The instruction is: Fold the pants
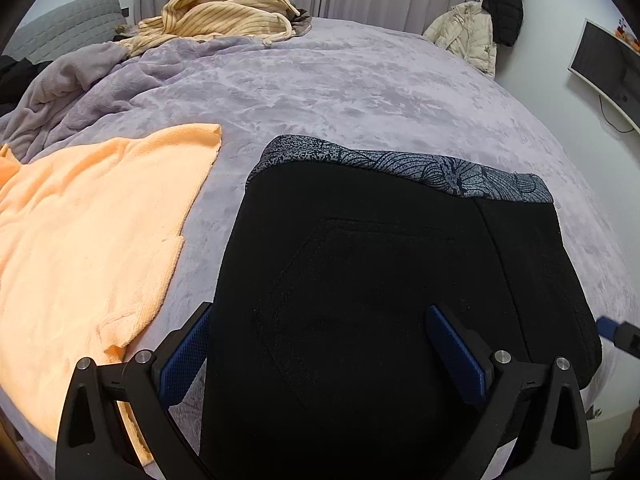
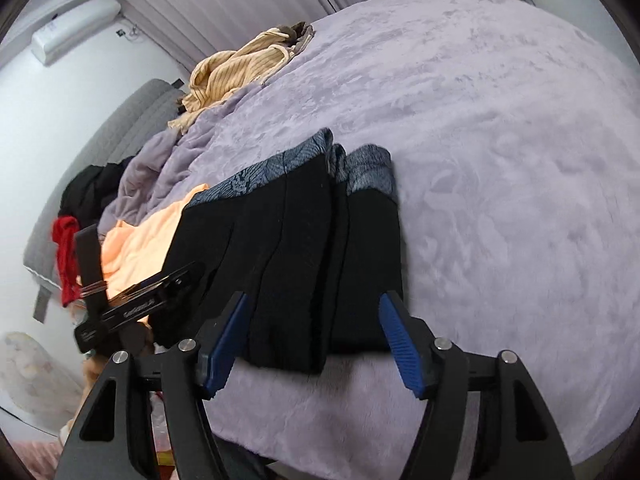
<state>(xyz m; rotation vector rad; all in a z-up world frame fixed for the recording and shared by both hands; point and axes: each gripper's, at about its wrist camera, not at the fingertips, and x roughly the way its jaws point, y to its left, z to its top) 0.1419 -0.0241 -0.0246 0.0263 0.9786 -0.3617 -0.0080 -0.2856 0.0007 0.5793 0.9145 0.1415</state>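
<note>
The black pants (image 1: 360, 280) lie folded on the lilac bedspread (image 1: 360, 80), their grey-blue patterned waistband (image 1: 400, 166) at the far end. My left gripper (image 1: 320, 352) hovers over the near part of the pants, its blue pads wide apart and open. In the right wrist view the pants (image 2: 288, 248) show several stacked layers. My right gripper (image 2: 312, 348) stands open around their near edge, with neither pad pressing on the cloth. At the right edge of the left wrist view shows one of its blue fingertips (image 1: 606, 326).
A peach towel (image 1: 80, 248) lies left of the pants. A striped beige garment (image 1: 224, 12) sits at the far side by the curtain. Red and black clothes (image 2: 66, 248) pile by the grey headboard (image 2: 120, 128). Jackets (image 1: 468, 32) and a monitor (image 1: 604, 68) stand at the right wall.
</note>
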